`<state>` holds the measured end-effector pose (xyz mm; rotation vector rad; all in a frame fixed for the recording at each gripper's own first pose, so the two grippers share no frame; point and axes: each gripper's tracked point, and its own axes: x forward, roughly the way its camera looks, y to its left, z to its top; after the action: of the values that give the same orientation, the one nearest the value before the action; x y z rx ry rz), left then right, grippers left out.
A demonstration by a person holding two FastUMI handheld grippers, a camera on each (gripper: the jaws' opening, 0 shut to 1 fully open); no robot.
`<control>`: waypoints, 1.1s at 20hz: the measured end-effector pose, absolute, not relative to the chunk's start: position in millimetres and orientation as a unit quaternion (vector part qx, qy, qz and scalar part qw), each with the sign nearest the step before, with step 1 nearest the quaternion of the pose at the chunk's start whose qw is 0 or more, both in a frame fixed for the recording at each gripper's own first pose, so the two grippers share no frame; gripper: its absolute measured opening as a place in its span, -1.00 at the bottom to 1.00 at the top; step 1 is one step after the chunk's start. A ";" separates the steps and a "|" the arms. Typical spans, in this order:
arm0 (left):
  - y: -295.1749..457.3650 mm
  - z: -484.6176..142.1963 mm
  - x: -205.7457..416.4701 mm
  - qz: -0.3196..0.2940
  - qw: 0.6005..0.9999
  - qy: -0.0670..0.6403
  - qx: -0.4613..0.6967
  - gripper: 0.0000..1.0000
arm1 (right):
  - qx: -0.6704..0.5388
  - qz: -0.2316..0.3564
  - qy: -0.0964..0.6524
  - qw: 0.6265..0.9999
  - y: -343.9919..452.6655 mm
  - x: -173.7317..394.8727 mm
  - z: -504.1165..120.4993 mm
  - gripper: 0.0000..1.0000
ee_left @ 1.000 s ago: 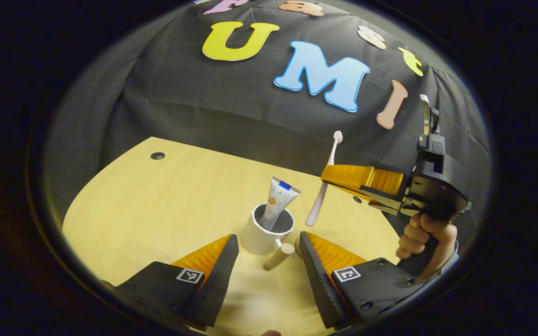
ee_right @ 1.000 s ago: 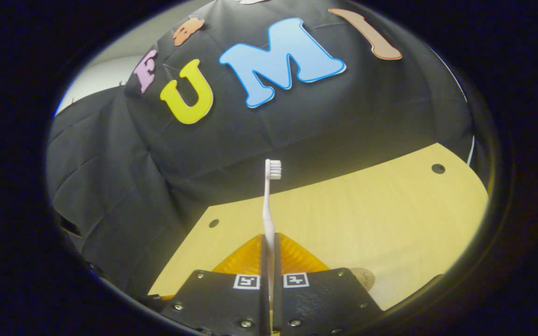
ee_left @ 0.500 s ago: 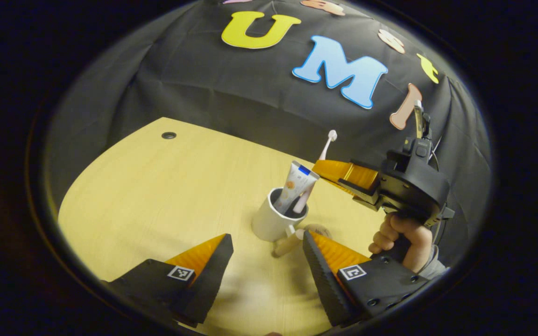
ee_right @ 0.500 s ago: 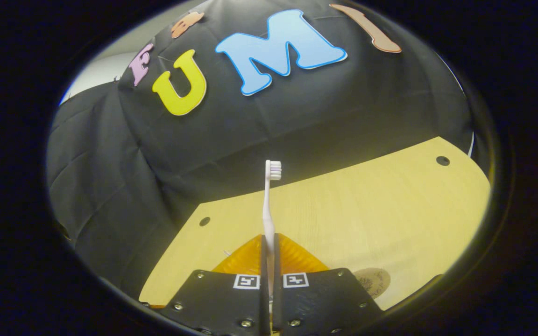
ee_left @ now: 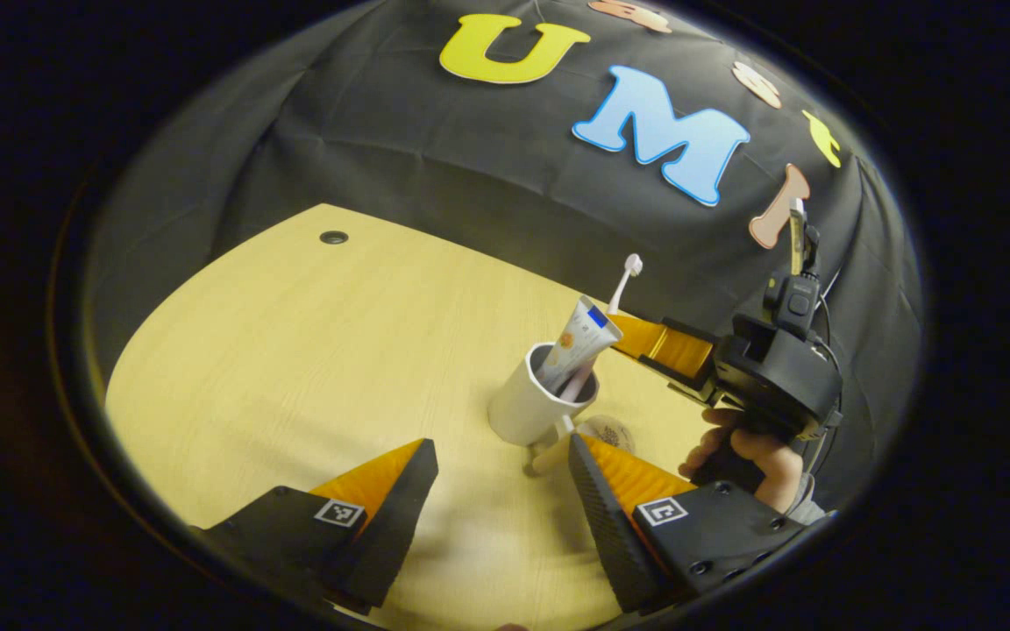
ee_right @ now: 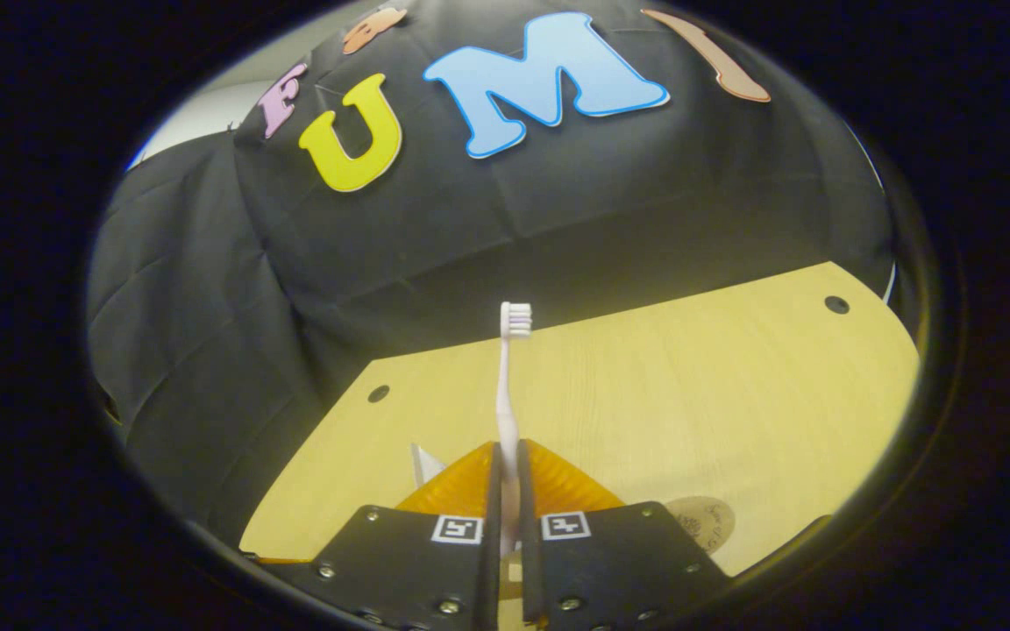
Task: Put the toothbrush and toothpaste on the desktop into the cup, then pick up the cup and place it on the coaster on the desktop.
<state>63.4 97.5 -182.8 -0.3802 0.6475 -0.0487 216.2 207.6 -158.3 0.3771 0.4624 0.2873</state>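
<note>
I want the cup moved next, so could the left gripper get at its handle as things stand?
Probably yes: the left gripper is open with the cup and its wooden handle just ahead. The right gripper, shut on the toothbrush, crowds the rim, not the handle.

Both views face booth wall; share desktop (ee_left: 295, 350), toothbrush (ee_right: 506, 394).

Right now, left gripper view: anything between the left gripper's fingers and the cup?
Bare desktop, apart from the cup's wooden handle, which points toward the open left gripper, near its right-hand finger.
</note>
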 end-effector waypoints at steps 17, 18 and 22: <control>54.9 -185.6 73.9 -0.060 0.925 0.338 -0.161 0.94 | 0.119 0.101 0.201 0.967 143.5 181.7 -118.3 0.73; 50.1 -188.1 74.7 -0.065 0.923 0.343 -0.163 0.94 | 0.111 0.099 0.199 0.969 138.9 179.1 -115.5 0.76; 33.7 -197.1 78.8 -0.077 0.910 0.372 -0.167 0.94 | 0.081 0.084 0.194 0.974 117.6 160.6 -105.2 0.84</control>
<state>78.8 33.7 -197.1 -0.3449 0.7673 -0.1589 160.6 117.6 -105.2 0.1632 0.3914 0.1692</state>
